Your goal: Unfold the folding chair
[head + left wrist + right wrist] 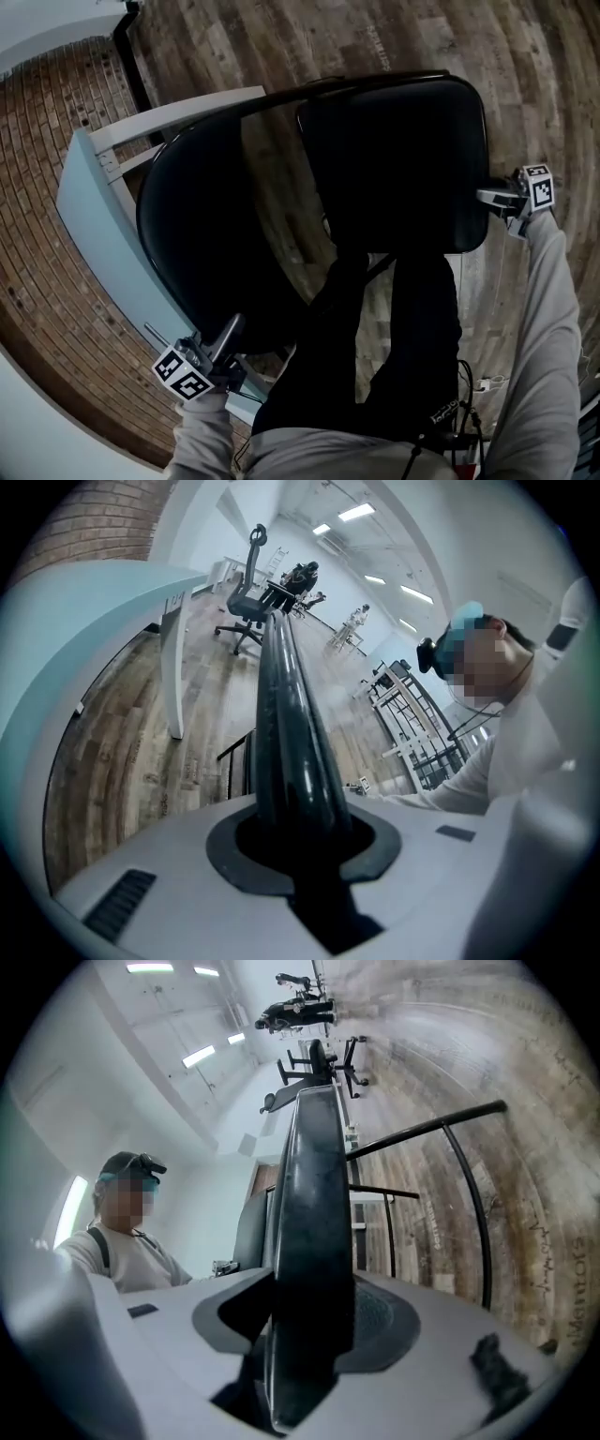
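The black folding chair stands half open below me in the head view. Its curved backrest [202, 234] is at the left and its padded seat [394, 159] at the right. My left gripper [223, 339] is shut on the backrest's black frame tube [286, 724], which runs straight out from between the jaws of the left gripper [300, 832]. My right gripper [489, 197] grips the seat's right edge. In the right gripper view the seat [314, 1194] stands edge-on between the right gripper's [305, 1335] jaws. The chair's thin legs [469, 1176] show beyond.
A light-blue tabletop [94, 234] on white legs [178, 112] stands close behind the backrest, by a brick wall. My legs in black trousers [375, 356] are right at the chair. A cable and plug [483, 384] lie on the wooden floor. An office chair [246, 583] stands far off.
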Motion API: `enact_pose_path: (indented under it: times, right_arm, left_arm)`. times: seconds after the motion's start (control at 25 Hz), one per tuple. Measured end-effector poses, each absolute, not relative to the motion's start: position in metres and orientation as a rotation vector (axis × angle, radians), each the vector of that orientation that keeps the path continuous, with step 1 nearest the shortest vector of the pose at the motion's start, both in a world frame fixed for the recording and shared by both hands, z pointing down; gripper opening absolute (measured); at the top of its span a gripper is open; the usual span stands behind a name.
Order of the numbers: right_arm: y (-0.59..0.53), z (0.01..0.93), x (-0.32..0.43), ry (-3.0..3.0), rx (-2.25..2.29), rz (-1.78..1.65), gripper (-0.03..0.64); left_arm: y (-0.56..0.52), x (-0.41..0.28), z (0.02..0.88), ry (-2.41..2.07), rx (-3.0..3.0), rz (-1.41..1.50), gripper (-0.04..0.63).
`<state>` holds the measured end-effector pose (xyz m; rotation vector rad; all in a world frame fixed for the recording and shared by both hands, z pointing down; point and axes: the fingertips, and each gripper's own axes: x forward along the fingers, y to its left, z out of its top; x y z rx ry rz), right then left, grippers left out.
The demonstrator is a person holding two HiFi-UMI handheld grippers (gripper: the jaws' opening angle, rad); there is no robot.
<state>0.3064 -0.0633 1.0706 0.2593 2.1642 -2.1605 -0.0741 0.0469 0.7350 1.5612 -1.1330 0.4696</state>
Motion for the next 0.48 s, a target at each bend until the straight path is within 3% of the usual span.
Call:
enact_pose_path:
  times: [0.2,0.24,0.28,0.36,0.4,0.48]
  right_arm:
    - [-0.066,1.082,0.32,2.354,-0.211,-2.17,0.292]
    - [-0.065,1.082,0.325,2.416,-0.308,-2.148,0.308]
    - [-0.062,1.079,0.331,2.473,-0.385,-2.127,0.331]
    - [-0.054,1.07,0.344,2.561,-0.495,-2.099,0.354]
    - [-0.051,1.062,0.35,2.592,-0.541,-2.08,0.356]
    - [-0.048,1.039,0.358,2.641,-0.622,-2.029,0.357]
  left_arm:
    - [0.041,-0.07,0.733,-1.149,1.634,0.538,0.087]
    - [0.035,-0.068,0.728,-1.159,1.67,0.52,0.129]
    - [0.028,-0.065,0.72,-1.165,1.705,0.494,0.238]
    - [0.017,-0.063,0.706,-1.163,1.768,0.481,0.366]
    - [0.015,-0.064,0.701,-1.162,1.794,0.497,0.404]
    - [0.018,-0.074,0.689,-1.186,1.817,0.507,0.411]
